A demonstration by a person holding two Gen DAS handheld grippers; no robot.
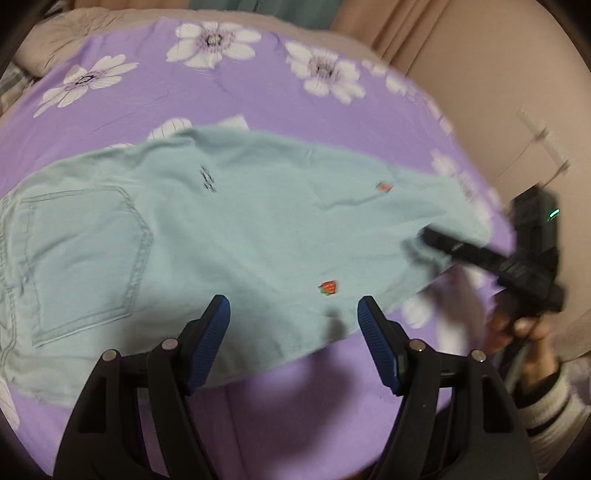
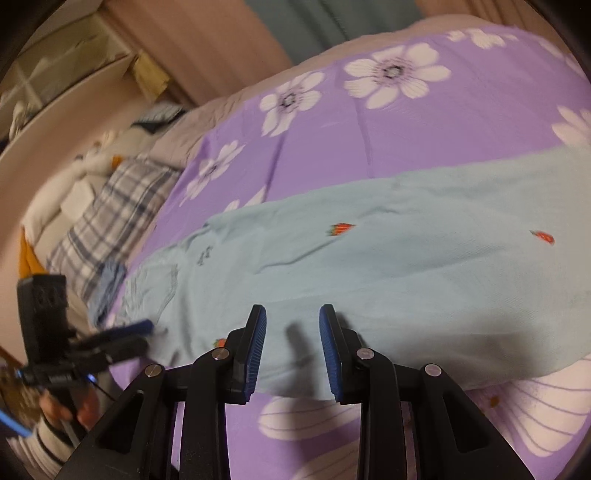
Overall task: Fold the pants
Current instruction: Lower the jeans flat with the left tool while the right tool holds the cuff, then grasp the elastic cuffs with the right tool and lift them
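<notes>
A: Where are the pants (image 1: 221,229) rn?

B: Flat on the bed (image 1: 258,96), on the purple flower sheet, already doubled lengthwise. Waist w/ back pocket (image 1: 85,258) at the left, leg hems off to the right.

A: How'll they handle?

B: Light, soft, floppy cotton, I'd guess. Will sag and crease if lifted by one point, not slippery. Best to pinch both layers at the hem corners and carry them over toward the waist, edges kept level.

A: Claws?

B: Left claw (image 1: 293,332) spread wide, nothing between the pads, hanging over the near edge mid-leg. Right claw (image 2: 291,350) partly spread, also empty, over the near edge; cloth under it, not pinched. In the left cam its tip looks to sit at the hem end, too blurred to say if it touches.

A: Anything in the way?

B: Not on the pants. Left of the bed: plaid pillow (image 2: 110,214), some blue cloth (image 2: 109,291) just beside the waistband, white bedding heap behind. Curtain (image 1: 424,33) at the far right. That blue cloth could snag if the waist gets dragged.
</notes>
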